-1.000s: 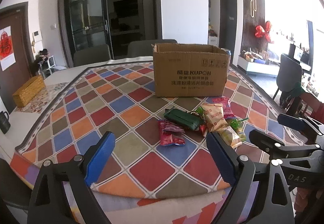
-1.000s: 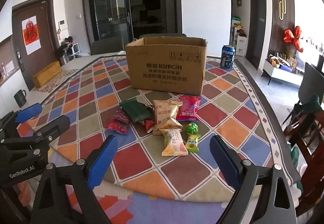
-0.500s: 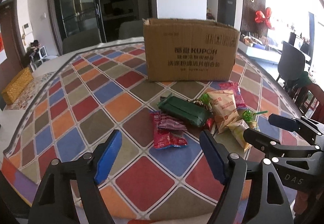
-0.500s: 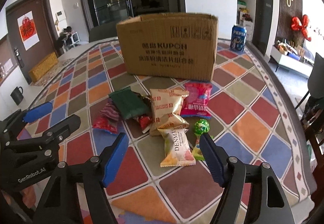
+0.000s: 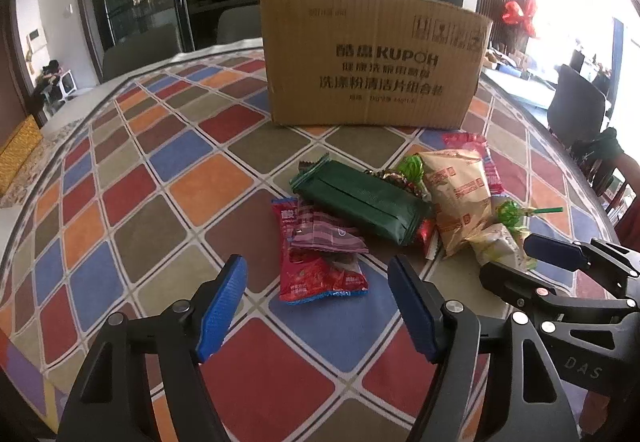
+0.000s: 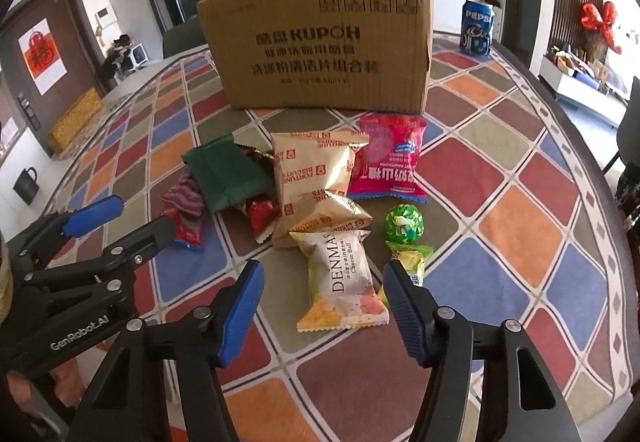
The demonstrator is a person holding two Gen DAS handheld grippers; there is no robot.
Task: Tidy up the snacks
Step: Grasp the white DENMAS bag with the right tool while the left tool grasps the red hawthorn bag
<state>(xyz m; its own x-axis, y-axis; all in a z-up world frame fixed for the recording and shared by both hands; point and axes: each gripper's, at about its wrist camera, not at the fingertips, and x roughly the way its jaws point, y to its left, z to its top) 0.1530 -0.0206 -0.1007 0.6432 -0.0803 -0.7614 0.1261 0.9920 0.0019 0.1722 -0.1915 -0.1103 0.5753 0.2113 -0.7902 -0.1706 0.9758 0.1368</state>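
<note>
A pile of snack packets lies in front of a cardboard box. My left gripper is open and empty, just short of a red packet with a maroon packet on it; a dark green pack lies behind. My right gripper is open and empty, its blue pads either side of the Denmas cheese ball packet. Beyond lie a gold biscuit packet, a pink packet, a green foil ball and a small green-yellow packet.
The table carries a cloth of coloured diamonds. A Pepsi can stands right of the box. The right gripper shows at the right of the left wrist view. Chairs stand behind the table; a black mug is far left.
Both grippers have moved forward and down toward the snack pile; the packets and box loom larger. Both stay open. No snack has moved.
</note>
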